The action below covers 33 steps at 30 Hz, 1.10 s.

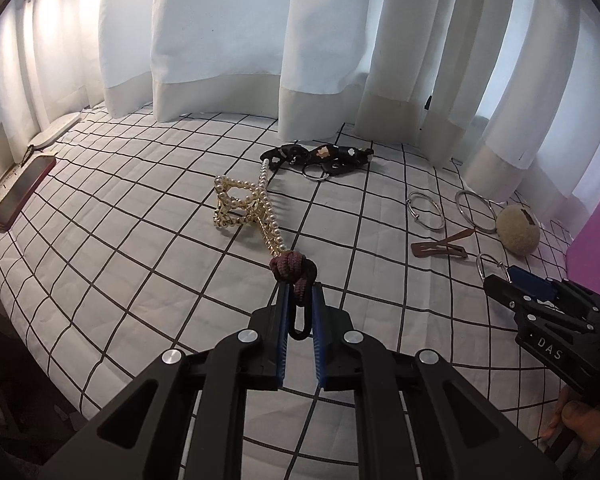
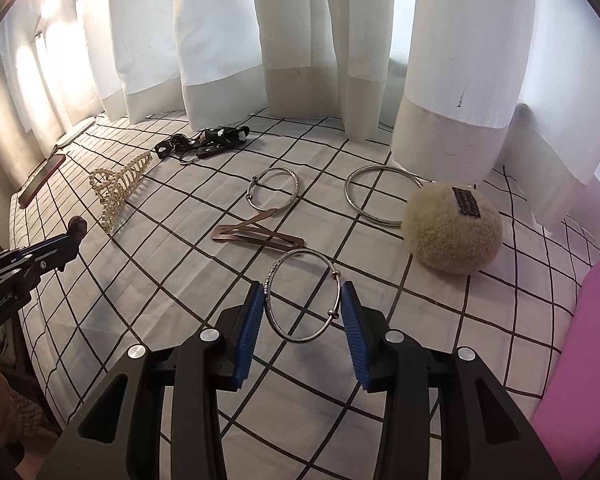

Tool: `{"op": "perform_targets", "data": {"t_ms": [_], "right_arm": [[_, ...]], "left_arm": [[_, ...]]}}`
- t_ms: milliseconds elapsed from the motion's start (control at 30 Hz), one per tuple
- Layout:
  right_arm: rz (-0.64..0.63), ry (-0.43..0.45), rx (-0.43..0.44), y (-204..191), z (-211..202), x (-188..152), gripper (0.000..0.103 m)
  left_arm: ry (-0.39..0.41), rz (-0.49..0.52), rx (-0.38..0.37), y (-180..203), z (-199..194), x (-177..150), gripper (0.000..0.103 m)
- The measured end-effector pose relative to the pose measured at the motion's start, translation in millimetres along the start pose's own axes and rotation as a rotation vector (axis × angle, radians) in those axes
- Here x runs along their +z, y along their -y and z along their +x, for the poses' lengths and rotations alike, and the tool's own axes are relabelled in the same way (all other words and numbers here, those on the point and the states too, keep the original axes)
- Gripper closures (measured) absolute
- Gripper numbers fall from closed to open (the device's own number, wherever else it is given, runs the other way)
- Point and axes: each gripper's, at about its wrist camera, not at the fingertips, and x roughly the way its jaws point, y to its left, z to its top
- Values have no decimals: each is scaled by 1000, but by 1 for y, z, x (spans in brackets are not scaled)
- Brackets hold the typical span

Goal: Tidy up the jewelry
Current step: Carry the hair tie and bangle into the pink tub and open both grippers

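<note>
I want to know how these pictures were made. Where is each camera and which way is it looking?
Left wrist: rides the left gripper, facing the curtains; its fingers pinch a hair tie; right gripper shows.
Right wrist: rides the right gripper, same direction; fingers hold a bangle.
Both show the pearl claw clip.

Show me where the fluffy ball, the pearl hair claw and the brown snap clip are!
fluffy ball (image 2: 452,232): right wrist view, middle of its woolly side.
pearl hair claw (image 1: 244,208): left wrist view, its pearl-covered body.
brown snap clip (image 2: 256,236): right wrist view, centre of the flat metal.
</note>
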Motion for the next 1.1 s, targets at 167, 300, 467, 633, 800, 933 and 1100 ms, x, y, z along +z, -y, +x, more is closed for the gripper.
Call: {"op": "perform_targets", "data": {"t_ms": [167, 300, 467, 633, 800, 933, 1100], "right_arm": [[11, 4, -3, -2, -9, 0, 65], [26, 13, -12, -6, -20, 0, 65], [58, 35, -24, -11, -43, 6, 65], [108, 85, -39, -19, -75, 20, 65], [145, 146, -79, -25, -112, 34, 65], [184, 191, -127, -23, -144, 38, 65], [228, 244, -206, -10, -187, 38, 65]], "left_arm": [[-4, 29, -17, 5, -6, 5, 92], [-7, 58, -37, 5, -13, 11, 92], [-15, 107, -62, 9, -25, 25, 92], [16, 177, -103, 16, -53, 52, 92], [63, 260, -157, 26, -81, 78, 92], [90, 314, -219, 38, -97, 93, 92], [110, 383, -314, 66, -111, 103, 92]]}}
